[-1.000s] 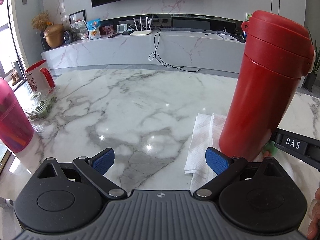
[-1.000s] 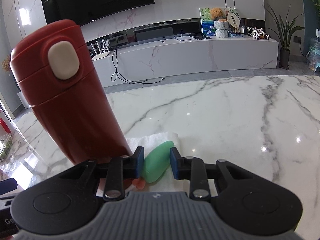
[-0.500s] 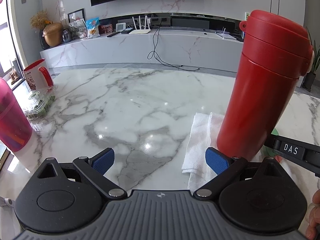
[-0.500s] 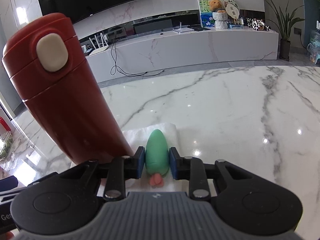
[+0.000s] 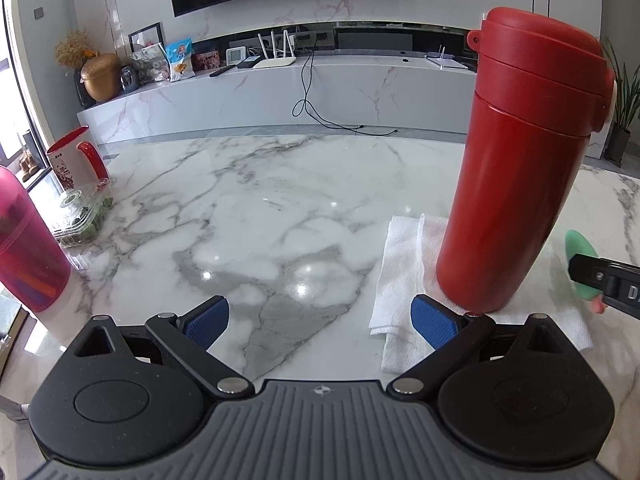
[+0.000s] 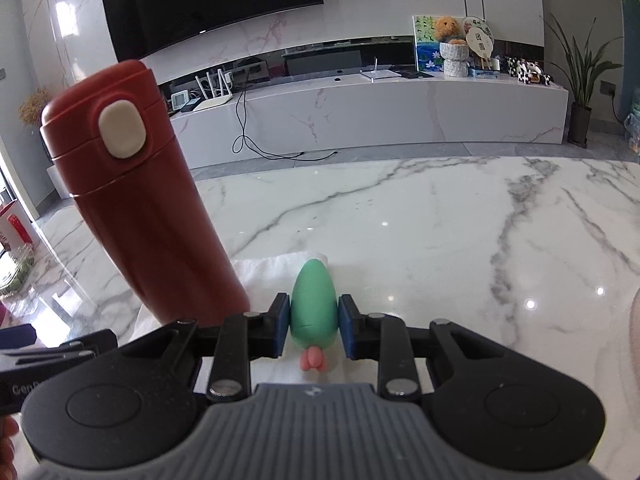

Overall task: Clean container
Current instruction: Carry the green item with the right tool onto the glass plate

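A tall red flask (image 5: 516, 160) with its lid shut stands upright on a white cloth (image 5: 404, 280) on the marble table; it also shows in the right wrist view (image 6: 140, 208), with a white button on its lid. My right gripper (image 6: 314, 322) is shut on a green egg-shaped scrubber (image 6: 314, 304) with a pink tip, held just right of the flask. The scrubber shows at the right edge of the left wrist view (image 5: 580, 258). My left gripper (image 5: 320, 320) is open and empty, with its right finger near the flask's base.
A pink bottle (image 5: 28, 256), a clear plastic box of greens (image 5: 82, 216) and a red-and-white mug (image 5: 76, 158) stand at the table's left. A marble TV bench (image 5: 280, 92) with trailing cables runs behind the table.
The scrubber has turned from tilted to straight between my right fingers. Both grippers have drawn back a little from the flask. The left gripper stays open.
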Action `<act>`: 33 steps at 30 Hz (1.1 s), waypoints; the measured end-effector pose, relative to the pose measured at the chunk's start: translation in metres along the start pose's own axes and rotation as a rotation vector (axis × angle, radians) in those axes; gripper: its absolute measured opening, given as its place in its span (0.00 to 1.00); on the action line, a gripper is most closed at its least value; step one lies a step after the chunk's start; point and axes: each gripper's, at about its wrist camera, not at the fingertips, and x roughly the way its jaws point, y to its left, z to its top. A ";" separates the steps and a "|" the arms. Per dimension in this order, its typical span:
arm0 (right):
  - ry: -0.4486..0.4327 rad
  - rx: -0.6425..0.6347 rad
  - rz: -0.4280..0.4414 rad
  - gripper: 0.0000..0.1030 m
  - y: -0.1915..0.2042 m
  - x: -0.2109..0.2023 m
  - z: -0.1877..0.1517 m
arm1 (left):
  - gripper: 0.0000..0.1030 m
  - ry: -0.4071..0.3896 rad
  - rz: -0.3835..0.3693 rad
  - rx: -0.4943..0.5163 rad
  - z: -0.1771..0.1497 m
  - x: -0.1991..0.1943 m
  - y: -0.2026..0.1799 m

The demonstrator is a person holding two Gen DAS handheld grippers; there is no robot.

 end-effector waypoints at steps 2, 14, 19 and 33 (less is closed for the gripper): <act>-0.004 -0.015 0.009 0.29 -0.004 -0.008 0.000 | 0.97 0.000 -0.003 -0.002 0.000 -0.001 0.000; -0.057 -0.061 -0.048 0.29 -0.054 -0.067 0.001 | 0.97 -0.022 -0.019 0.004 -0.001 -0.016 -0.003; -0.073 -0.046 -0.122 0.29 -0.088 -0.087 0.000 | 0.97 -0.031 -0.021 0.015 -0.002 -0.022 -0.004; -0.040 0.027 -0.255 0.29 -0.151 -0.107 -0.012 | 0.97 -0.040 -0.032 0.040 -0.004 -0.030 -0.010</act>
